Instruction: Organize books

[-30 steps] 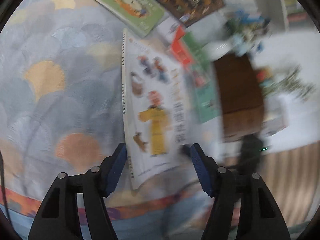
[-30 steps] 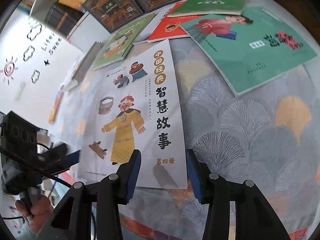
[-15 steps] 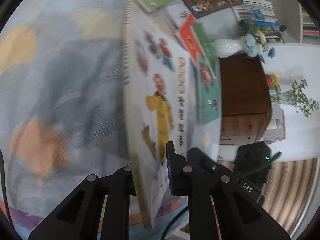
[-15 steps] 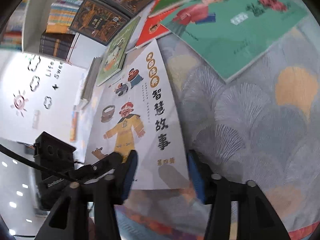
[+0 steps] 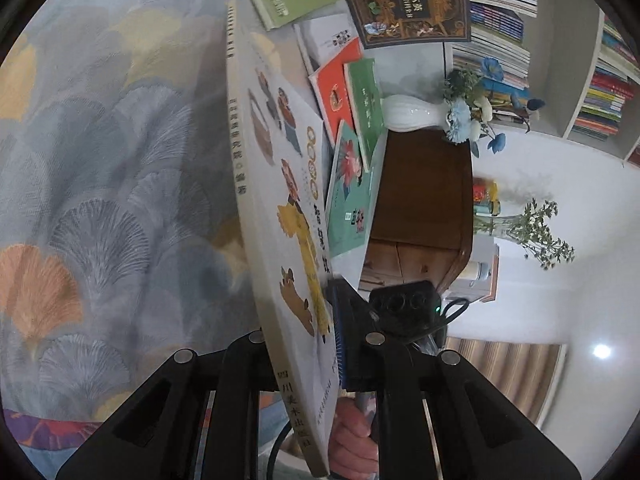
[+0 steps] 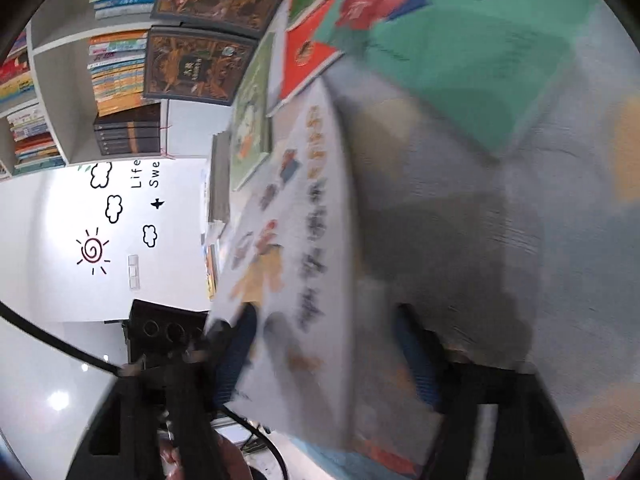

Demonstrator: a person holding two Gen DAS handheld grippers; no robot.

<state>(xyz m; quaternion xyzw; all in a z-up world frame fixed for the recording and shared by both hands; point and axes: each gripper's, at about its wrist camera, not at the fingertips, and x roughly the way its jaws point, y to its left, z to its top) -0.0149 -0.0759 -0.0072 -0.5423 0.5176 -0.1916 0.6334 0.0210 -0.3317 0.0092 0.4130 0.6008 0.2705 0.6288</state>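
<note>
**A:** From the left, what are we seeing?

**B:** We are looking at the patterned cloth (image 5: 112, 184), then the white book (image 5: 280, 220). It is standing on edge, spine toward us, lifted off the cloth.

**A:** Are we holding it?

**B:** Yes, our left gripper (image 5: 298, 332) is pinching its near end, with the jaws narrow on the cover. To the right, a teal book (image 5: 348, 200) is lying at the cloth's edge, beside a brown cabinet (image 5: 424, 188).

**A:** And the right gripper (image 6: 326, 344)?

**B:** Its jaws have just been closing. In its own view, the white book (image 6: 304, 240) is showing between its fingers. We are getting too much blur there to tell whether the pads are pressing it.
</note>
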